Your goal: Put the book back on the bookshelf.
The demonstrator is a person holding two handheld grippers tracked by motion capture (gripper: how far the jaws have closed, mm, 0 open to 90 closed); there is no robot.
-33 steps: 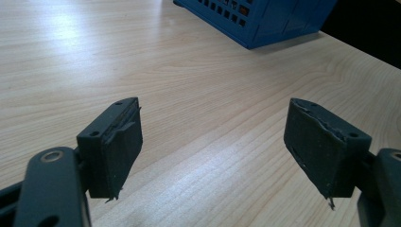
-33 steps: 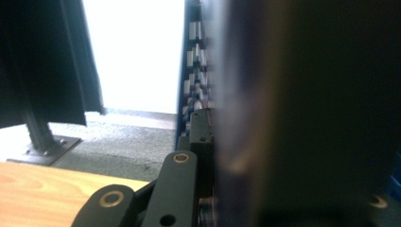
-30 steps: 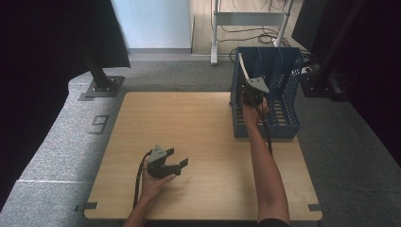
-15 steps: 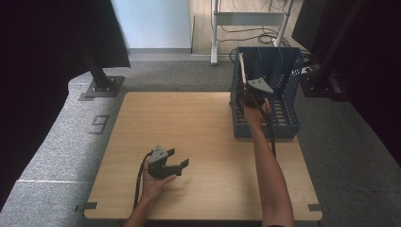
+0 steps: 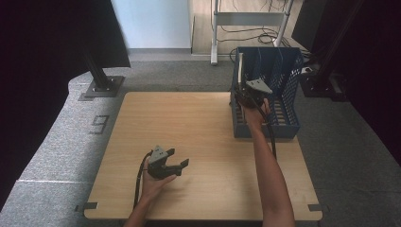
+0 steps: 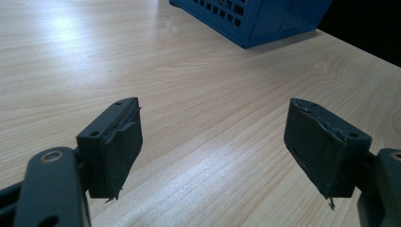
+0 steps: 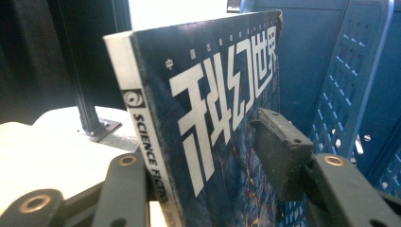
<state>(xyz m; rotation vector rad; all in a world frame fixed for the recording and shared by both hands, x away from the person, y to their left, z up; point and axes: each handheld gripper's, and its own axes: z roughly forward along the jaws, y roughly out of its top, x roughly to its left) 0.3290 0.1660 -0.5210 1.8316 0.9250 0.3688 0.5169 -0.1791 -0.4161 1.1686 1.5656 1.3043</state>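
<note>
Pale wood table [image 5: 203,123] on grey carpet [image 5: 61,156]; dark curtains at both sides. Blue basket [image 5: 288,118] sits at its far right corner, book [image 7: 213,118] upright inside. Right gripper [image 5: 250,94] has just been opening; jaws flank the book, near pad clear of the cover. Left gripper [image 5: 182,165] spread wide, nothing between the jaws.

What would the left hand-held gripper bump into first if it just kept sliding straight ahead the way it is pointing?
Probably the blue basket. The left hand-held gripper, jaws open and holding nothing, looks along bare table toward the basket's near corner. Depth is hard to judge, so it could slip just past that corner.
</note>
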